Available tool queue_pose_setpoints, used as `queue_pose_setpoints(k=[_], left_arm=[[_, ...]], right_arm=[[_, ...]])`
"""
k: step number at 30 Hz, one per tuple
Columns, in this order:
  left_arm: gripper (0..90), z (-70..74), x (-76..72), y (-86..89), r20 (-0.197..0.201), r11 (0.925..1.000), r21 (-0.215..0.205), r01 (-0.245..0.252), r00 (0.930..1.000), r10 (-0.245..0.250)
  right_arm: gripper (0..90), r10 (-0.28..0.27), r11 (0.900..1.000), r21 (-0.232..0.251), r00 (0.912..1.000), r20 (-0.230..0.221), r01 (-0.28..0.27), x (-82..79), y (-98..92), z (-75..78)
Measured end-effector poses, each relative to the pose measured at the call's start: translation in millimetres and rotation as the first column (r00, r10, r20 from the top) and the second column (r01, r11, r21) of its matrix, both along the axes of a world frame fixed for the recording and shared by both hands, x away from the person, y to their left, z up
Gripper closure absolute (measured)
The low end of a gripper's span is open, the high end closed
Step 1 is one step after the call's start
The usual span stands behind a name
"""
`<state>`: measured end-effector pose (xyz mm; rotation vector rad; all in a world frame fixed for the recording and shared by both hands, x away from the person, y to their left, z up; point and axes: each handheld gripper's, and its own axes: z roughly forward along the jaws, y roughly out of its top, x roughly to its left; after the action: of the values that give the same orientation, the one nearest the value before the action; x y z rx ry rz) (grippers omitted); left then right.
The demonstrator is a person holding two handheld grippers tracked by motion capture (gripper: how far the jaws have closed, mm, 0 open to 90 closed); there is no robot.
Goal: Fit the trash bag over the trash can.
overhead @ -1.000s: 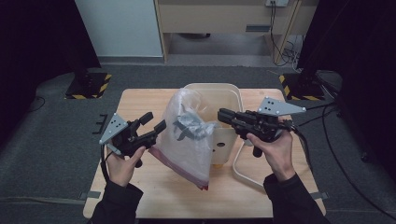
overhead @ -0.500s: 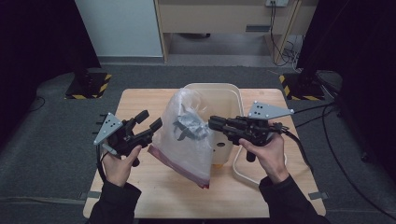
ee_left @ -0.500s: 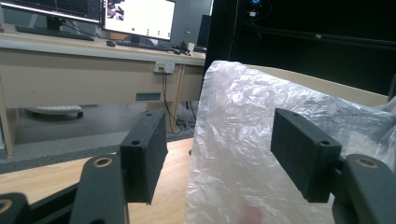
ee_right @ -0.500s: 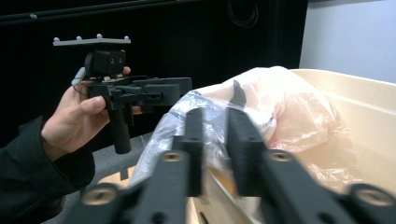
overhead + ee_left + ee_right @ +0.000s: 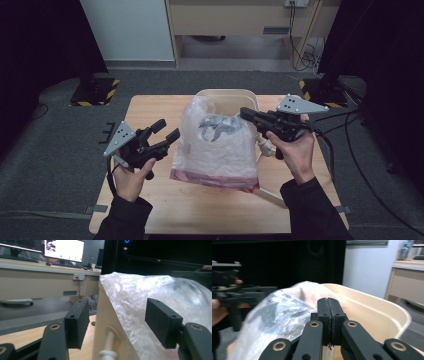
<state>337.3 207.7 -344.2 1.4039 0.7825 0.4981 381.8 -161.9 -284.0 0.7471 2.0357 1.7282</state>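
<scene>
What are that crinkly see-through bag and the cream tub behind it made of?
The bag looks like thin clear plastic film: it wrinkles, glints, and dark items show through it; a reddish strip runs along its lower edge. The tub seems to be moulded hard plastic with a smooth, slightly glossy cream surface and rounded rim, though coated material can't be ruled out.

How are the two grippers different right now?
The left gripper has its jaws apart with nothing pressed between them, while the right gripper has just been closing and its jaws meet, maybe nipping the clear plastic bag; I cannot tell. The left one sits beside the bag lower down; the right one is at the bag's top, by the cream tub. Both are black, hand-held, with a grey plate on top.
</scene>
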Motion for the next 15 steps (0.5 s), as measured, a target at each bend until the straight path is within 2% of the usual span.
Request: queue_pose_setpoints(k=[4, 10, 13, 15], left_arm=[[35.7, 0.4, -1.0, -4.3, 0.005, 0.9995, -0.008, 0.03, 0.9995, -0.03], [37.1, 0.4, -2.4, -12.6, 0.0, 0.998, -0.003, 0.063, 0.998, -0.063], [42.9, -0.1, -2.7, -15.4, -0.007, 0.9971, -0.006, 0.076, 0.9971, -0.076], [48.6, -0.2, -3.0, -16.7, -0.017, 0.9961, -0.016, 0.086, 0.9961, -0.086]], right_arm=[[88.6, -0.036, 0.998, -0.045, 0.9993, -0.001, 0.036, 6.9, 0.3, -1.9], [82.8, -0.047, 0.993, -0.11, 0.9989, 0.0, 0.047, 10.5, 4.1, -7.0], [75.3, -0.026, 0.999, -0.03, 0.9996, -0.015, 0.025, 10.0, -2.1, -7.7], [69.7, -0.025, 1.0, 0.002, 0.9997, -0.004, 0.025, 8.0, -8.0, -6.5]])
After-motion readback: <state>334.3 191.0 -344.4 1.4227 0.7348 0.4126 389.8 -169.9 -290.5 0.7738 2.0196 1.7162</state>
